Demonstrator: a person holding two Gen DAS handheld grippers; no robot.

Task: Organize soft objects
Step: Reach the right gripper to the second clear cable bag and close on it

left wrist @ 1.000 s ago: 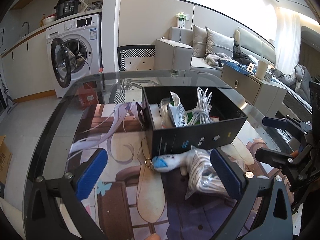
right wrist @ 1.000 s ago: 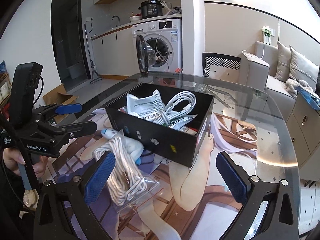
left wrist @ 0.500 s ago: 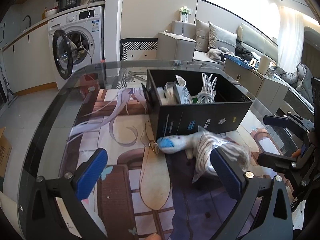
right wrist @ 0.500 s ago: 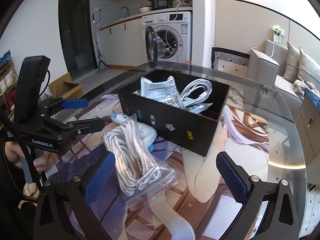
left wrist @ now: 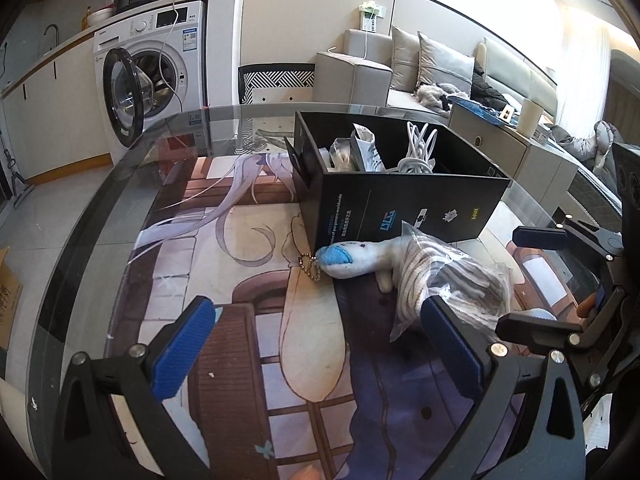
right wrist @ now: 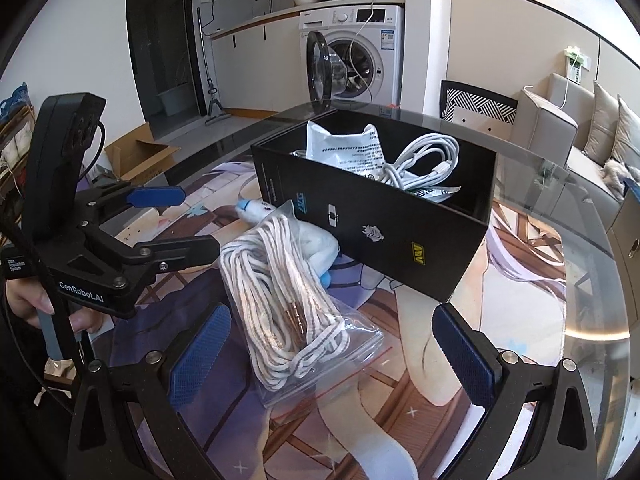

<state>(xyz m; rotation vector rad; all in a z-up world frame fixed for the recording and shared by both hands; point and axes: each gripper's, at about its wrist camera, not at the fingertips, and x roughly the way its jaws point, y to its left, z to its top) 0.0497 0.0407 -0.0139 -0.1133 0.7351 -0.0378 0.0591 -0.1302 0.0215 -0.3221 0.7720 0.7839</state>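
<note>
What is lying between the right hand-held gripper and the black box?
A clear bag of striped rope, partly covering a white plush toy beside the black box; the right wrist view shows this, with the right hand-held gripper open.

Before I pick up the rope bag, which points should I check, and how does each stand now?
1. Right gripper empty, jaws apart: ok.
2. Left gripper empty, jaws apart: ok.
3. Rope bag between the right jaws: not ok, it lies ahead of them, toward the left pad.
4. Bag free of other things: not ok, it rests on the plush toy.
5. Room in the box: cannot tell; a cable and packet already fill part of it.
6. Bag sealed: cannot tell.
</note>
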